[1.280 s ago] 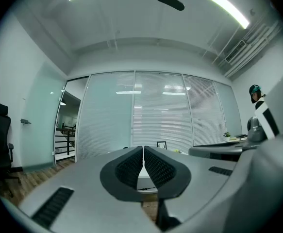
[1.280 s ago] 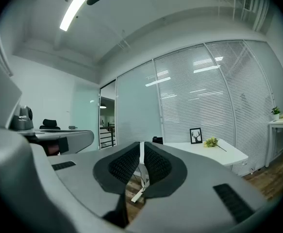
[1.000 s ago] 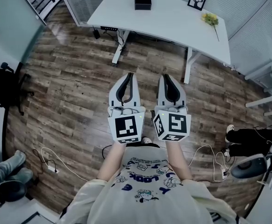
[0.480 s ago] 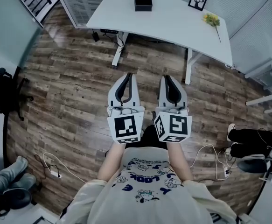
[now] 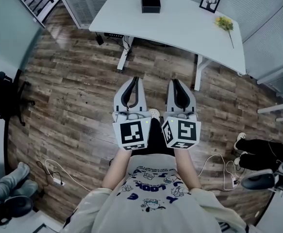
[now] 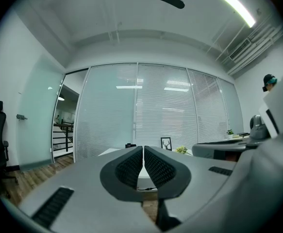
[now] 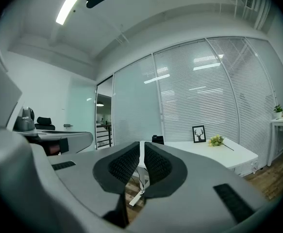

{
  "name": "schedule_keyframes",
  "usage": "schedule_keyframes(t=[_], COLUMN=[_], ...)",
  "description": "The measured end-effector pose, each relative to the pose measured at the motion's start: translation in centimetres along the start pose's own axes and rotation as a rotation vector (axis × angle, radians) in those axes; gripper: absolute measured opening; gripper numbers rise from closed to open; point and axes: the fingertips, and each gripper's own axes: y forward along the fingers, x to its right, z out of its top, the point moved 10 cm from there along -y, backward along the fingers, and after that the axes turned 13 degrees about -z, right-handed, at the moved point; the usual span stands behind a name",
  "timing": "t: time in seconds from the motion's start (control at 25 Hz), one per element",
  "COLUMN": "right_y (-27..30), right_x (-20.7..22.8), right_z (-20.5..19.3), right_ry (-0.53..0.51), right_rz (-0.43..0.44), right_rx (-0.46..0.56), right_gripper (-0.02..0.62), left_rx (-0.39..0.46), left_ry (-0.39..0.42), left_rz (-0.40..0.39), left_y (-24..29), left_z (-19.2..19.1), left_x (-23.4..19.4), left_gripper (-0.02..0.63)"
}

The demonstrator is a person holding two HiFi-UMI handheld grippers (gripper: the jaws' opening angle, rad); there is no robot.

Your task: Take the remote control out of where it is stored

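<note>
A black box (image 5: 150, 0) stands near the far edge of the white desk (image 5: 180, 25), and it also shows small behind the jaws as the black box (image 7: 157, 139). No remote control is visible. My left gripper (image 5: 133, 78) and right gripper (image 5: 172, 80) are held side by side over the wooden floor, well short of the desk. Both are shut with nothing between their pads. The left gripper (image 6: 143, 148) points at the desk, and so does the right gripper (image 7: 142, 144).
On the desk stand a framed deer picture (image 5: 209, 0) and a yellow flower sprig (image 5: 224, 24). Cables and a power strip (image 5: 54, 179) lie on the floor at the left. A dark office chair (image 5: 3, 96) is at the left, and another person's legs (image 5: 258, 154) at the right.
The view has shifted slightly forward toward the desk. Both grippers stay shut and side by side.
</note>
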Motion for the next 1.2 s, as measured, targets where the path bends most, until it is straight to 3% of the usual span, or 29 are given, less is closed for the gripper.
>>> schedule_keyframes(t=[0.8,1.2], right_y=[18.8,27.2], right_x=[3.6,5.2], right_z=[3.0,3.6], right_ry=[0.001,0.004], right_rz=[0.093,0.126], right_rx=[0.007,-0.008], right_gripper=[0.049,0.049], left_rx=[0.006,-0.017], left_ry=[0.003,0.003], left_rz=[0.108,0.111], left_y=[16.3,24.2], left_z=[1.4,1.5], left_x=[-5.0,-6.5], left_gripper=[0.023,0.023])
